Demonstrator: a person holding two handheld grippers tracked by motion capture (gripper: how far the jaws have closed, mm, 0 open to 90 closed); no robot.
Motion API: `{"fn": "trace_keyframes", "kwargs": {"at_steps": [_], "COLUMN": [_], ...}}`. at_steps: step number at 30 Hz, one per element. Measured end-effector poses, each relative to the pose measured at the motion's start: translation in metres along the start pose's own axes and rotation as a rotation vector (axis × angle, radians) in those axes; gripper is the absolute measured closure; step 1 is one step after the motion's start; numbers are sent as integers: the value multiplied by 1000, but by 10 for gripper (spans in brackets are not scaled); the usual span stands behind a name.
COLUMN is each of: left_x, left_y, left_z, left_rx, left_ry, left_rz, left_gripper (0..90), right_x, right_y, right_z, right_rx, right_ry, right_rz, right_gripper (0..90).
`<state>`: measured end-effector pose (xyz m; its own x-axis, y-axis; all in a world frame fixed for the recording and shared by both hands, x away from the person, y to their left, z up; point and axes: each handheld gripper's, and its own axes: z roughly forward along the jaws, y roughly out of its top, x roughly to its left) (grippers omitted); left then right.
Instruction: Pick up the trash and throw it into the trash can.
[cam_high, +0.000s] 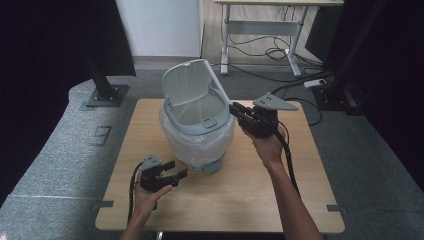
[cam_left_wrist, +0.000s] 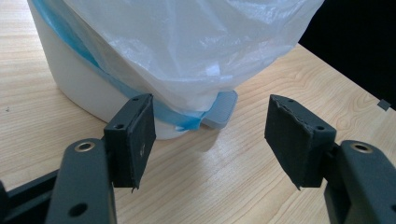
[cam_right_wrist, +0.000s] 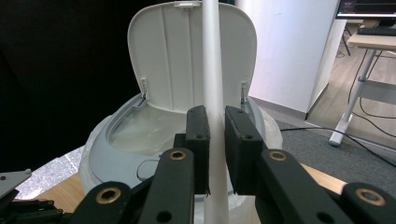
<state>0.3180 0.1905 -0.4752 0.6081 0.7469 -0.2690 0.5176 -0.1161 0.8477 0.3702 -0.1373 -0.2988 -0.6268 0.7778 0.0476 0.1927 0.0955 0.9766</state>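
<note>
White bin (cam_high: 197, 120), lid up, is being seen mid-table toward the far edge in high view. Left gripper (cam_left_wrist: 210, 135) is being held released near the bin's pedal (cam_left_wrist: 222, 109). Right gripper (cam_right_wrist: 215, 140) is being kept clenched on a white rod (cam_right_wrist: 212, 70).

A white pedal bin (cam_high: 197, 131) stands upright in the middle of the wooden table, its lid (cam_high: 189, 82) tipped open and back. A clear plastic liner (cam_high: 200, 140) bulges over its sides beneath a grey rim (cam_high: 192, 126). A thin white stick (cam_right_wrist: 214, 93) stands upright, pinched above the bin's edge.
</note>
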Motion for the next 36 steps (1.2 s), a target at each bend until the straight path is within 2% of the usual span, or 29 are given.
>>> {"fn": "trace_keyframes", "kwargs": {"at_steps": [5,20,36], "left_x": [2,2,3], "left_y": [0,0,1], "left_z": [-1,-1,-3], "left_rx": [-3,-1,-5], "left_ry": [1,-3,-11], "left_rz": [-1,1,0], "left_gripper": [334,334,334], "right_x": [0,1,7], "right_y": [0,4,21], "right_z": [6,19,43], "right_rx": [0,7,14], "right_ry": [15,35,38], "right_rz": [22,46,31], "right_gripper": [804,804,804]}}
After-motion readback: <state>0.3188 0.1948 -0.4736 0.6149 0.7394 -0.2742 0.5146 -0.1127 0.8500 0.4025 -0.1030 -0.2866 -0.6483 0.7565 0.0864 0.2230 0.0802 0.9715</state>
